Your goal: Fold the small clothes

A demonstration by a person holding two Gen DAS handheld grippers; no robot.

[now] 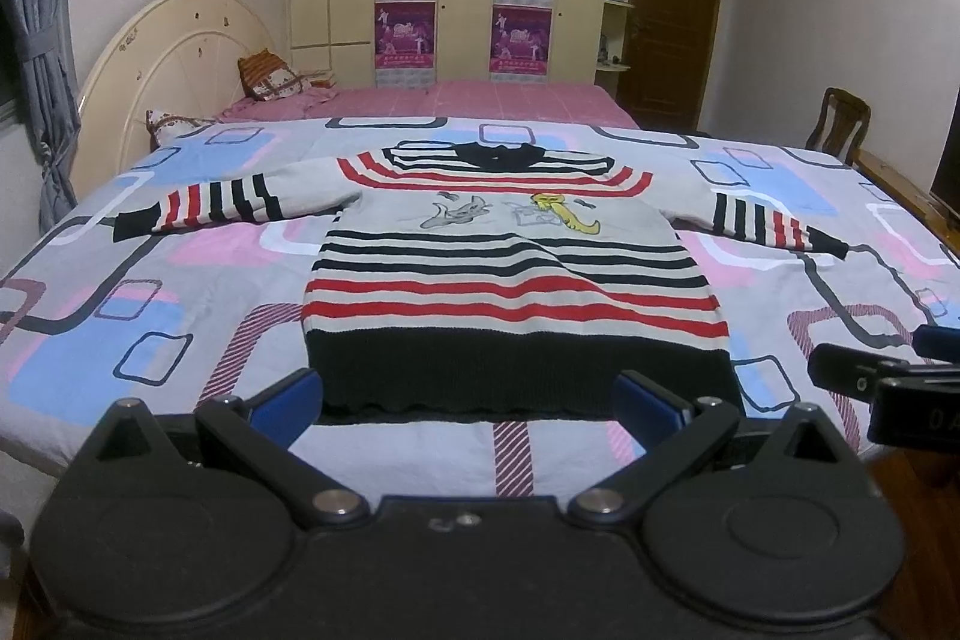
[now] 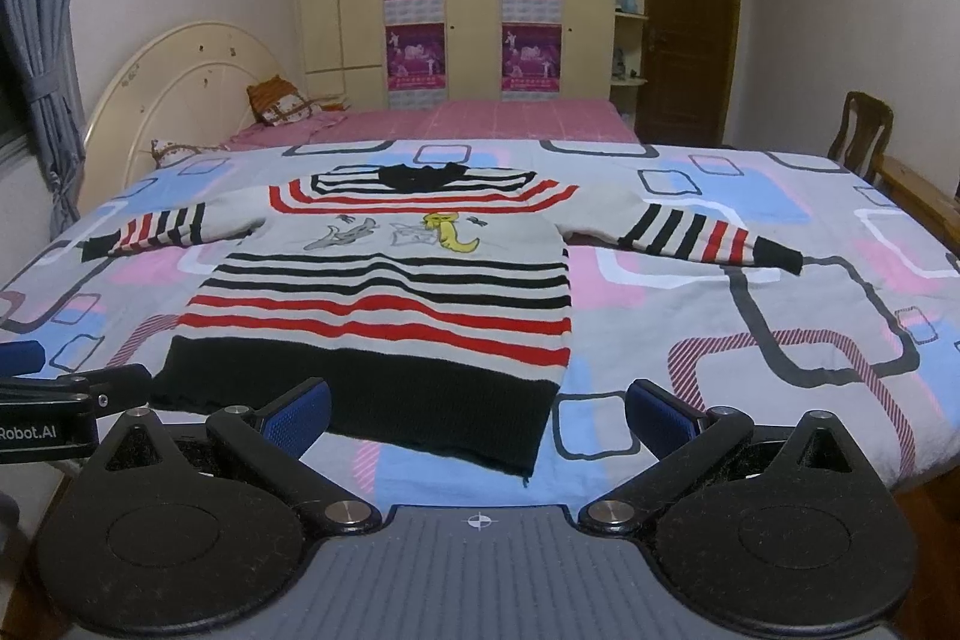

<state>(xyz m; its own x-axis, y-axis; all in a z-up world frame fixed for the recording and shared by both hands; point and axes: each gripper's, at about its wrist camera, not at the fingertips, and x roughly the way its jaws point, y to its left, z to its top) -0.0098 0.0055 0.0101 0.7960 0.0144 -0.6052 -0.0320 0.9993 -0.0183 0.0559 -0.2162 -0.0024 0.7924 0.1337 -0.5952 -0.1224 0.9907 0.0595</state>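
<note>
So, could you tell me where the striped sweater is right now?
The striped sweater lies spread flat on the patterned bedspread, sleeves out, dead ahead in both wrist views.

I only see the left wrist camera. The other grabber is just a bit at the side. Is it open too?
Observer: Yes. The right wrist view shows the right gripper open, fingers spread wide, holding nothing.
Child: What is it pointing at?
Observer: The sweater. The near right corner of its black hem shows in the gap between the fingers.
Child: Can you see my grabber from there?
Observer: Only part of it. Your left gripper pokes in at that view's left edge, with Robot.AI lettering on its side.
</note>
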